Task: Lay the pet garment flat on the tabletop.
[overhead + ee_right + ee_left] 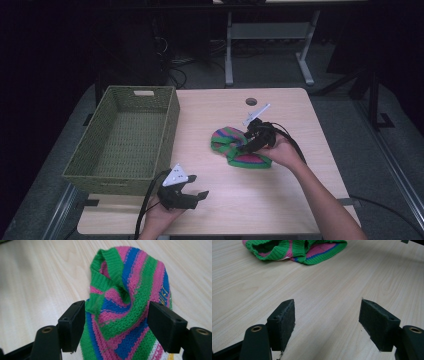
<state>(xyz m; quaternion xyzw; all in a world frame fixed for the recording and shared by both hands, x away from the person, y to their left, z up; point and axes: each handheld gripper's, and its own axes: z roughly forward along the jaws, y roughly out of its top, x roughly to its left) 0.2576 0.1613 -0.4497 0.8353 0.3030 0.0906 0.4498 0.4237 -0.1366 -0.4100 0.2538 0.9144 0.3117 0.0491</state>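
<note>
Right gripper view looks straight down on a striped knitted hat (127,297), a soft, crumpled thing of green, pink and blue bands with a ribbed green cuff folded over on itself. It lies between the two black jaws, which stand wide on either side of it, their pads not yet pressing the wool. I judge the right gripper (248,146) is placed over the bunched middle so that closing would gather a thick fold rather than a thin edge.

On the high view the hat sits on the table (295,200), right of centre, well apart from the basket (95,172). That basket is woven, olive green, rectangular, with a cut handle slot in its far wall, and stands along the table's left edge, likely where the hat is meant to go.

Near the table's front edge, the left gripper (195,187) is held with its jaws wide apart and nothing between them, only pale wood-grain table top.
</note>
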